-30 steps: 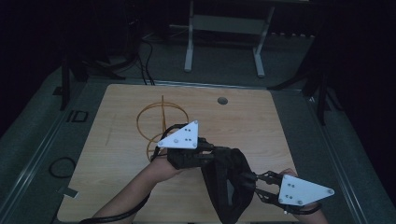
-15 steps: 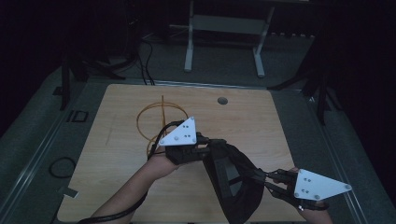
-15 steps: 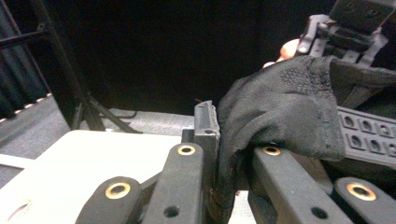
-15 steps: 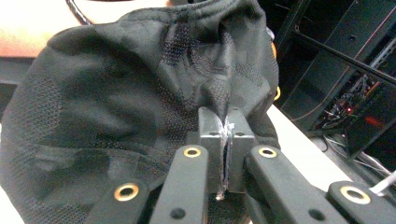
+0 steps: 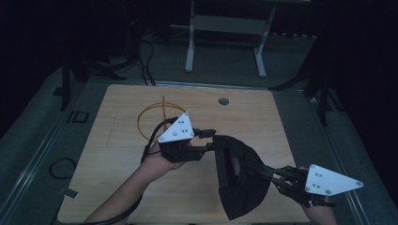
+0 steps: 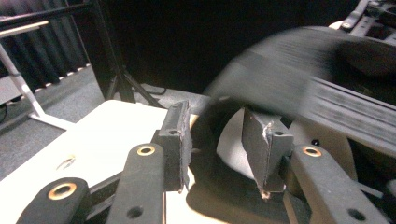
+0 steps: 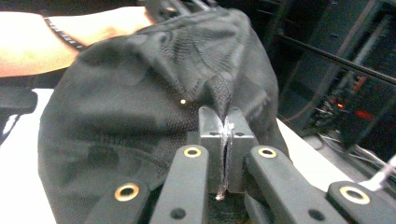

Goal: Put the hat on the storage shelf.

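A black cap (image 5: pixel 241 180) hangs low over the front right of the wooden table (image 5: pixel 112 183). My right gripper (image 5: pixel 266 172) comes in from the right and is shut on a pinch of the cap's (image 7: pixel 140 93) mesh fabric; its jaws (image 7: pixel 225 122) meet with cloth between them. At the cap's upper left rim is my left gripper (image 5: pixel 211 141). In the left gripper view its jaws (image 6: pixel 217 135) stand apart, with the cap's curved edge (image 6: pixel 205 154) passing between them untouched and the blurred cap (image 6: pixel 289 79) beyond.
A thin orange wire loop (image 5: pixel 155 117) lies on the table behind the left hand. A round grommet hole (image 5: pixel 224 101) sits near the far edge. A white stand (image 5: pixel 225 23) is on the floor behind, and a black cable ring (image 5: pixel 61 168) on the left.
The right gripper has pulled the cap to the right and toward the front edge. The left gripper stayed about in place, and the cap blurs past its jaws.
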The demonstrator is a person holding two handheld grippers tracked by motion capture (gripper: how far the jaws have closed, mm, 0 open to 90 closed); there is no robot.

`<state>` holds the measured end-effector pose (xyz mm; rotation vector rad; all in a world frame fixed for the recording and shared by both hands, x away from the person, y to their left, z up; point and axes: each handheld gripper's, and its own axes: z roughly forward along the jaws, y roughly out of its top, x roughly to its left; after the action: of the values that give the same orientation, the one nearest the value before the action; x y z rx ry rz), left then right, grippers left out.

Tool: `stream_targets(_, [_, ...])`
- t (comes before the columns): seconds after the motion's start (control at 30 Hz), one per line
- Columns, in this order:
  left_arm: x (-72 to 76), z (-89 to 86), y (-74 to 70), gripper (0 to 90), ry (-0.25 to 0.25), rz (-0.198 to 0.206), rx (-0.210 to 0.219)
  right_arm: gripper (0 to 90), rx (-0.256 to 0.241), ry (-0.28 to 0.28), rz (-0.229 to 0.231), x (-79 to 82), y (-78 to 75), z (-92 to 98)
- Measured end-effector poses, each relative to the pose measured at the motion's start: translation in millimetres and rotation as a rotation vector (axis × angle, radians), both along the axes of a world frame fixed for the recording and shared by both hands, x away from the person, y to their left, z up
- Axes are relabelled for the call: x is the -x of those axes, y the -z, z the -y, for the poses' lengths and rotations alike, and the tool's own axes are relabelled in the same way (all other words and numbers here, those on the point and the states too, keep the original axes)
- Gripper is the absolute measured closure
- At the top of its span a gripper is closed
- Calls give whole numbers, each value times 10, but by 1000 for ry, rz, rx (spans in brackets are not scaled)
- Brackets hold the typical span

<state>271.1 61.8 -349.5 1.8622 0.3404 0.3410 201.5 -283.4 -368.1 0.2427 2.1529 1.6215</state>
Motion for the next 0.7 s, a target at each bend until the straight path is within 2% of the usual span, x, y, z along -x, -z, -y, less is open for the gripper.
stream_targets(0.07, [3, -44, 4, 625, -10, -6, 14, 887, -6, 28, -5, -25, -7, 26])
stream_targets(0.23, [20, -138, 17, 624, -37, 0, 13, 886, -6, 63, -10, -89, -16, 54])
stream_targets(0.4, [57, -227, 45, 577, -73, -7, -2, 886, -28, 90, -19, -170, -57, 78])
stream_targets(0.6, [127, -367, 130, 552, -105, -24, -22, 886, -13, 120, -14, -283, -160, 46])
stream_targets(0.7, [188, -449, 204, 550, -124, -17, -12, 886, -9, 148, -23, -349, -189, 23])
